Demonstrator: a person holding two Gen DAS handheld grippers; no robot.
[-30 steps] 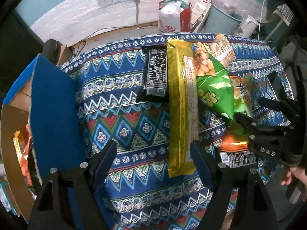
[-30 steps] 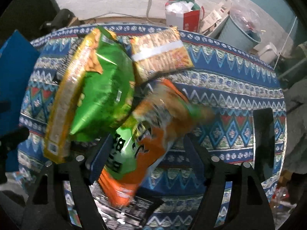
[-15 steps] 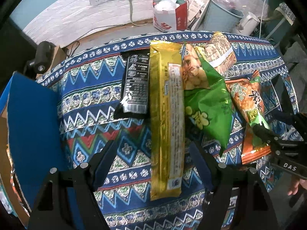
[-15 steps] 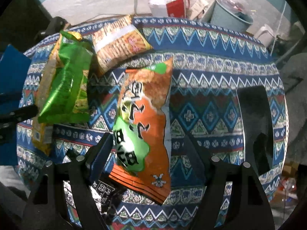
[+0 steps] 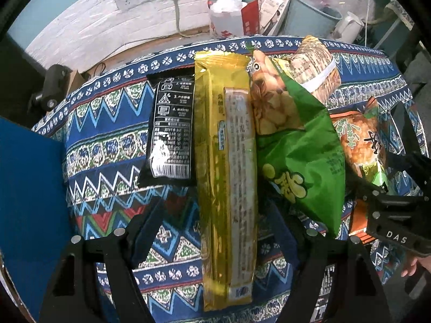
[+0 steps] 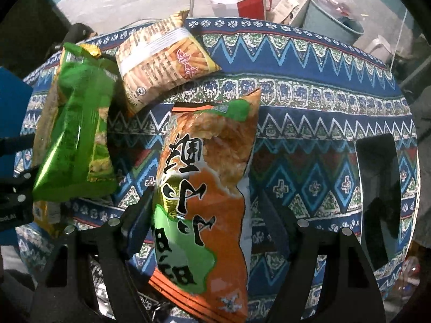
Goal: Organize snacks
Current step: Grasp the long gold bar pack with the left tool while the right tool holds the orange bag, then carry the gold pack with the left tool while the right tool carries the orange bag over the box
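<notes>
A long yellow packet [image 5: 229,177] lies lengthwise on the blue patterned cloth [image 5: 107,134]. My left gripper [image 5: 215,223] stands open just above it, one finger on each side with room to spare. Right of it lie a green bag [image 5: 301,161] and a fries-print bag [image 5: 317,72]; a black packet [image 5: 172,132] lies to its left. An orange and green bag [image 6: 204,188] lies between the fingers of my open right gripper [image 6: 207,215], whose left finger is close to the bag's edge. The green bag [image 6: 78,140] and fries-print bag [image 6: 161,62] lie further left.
A blue box flap [image 5: 29,188] stands at the table's left edge. A silvery packet [image 6: 99,293] lies near the front edge, and a dark rectangle [image 6: 377,177] on the cloth at the right. Behind the table are a grey bin [image 5: 312,13] and a red and white bag [image 5: 231,16].
Both grippers came lower and closer to the cloth. The yellow packet now sits centred between the left fingers. The orange bag, blurred and tilted before, lies flat between the right fingers.
</notes>
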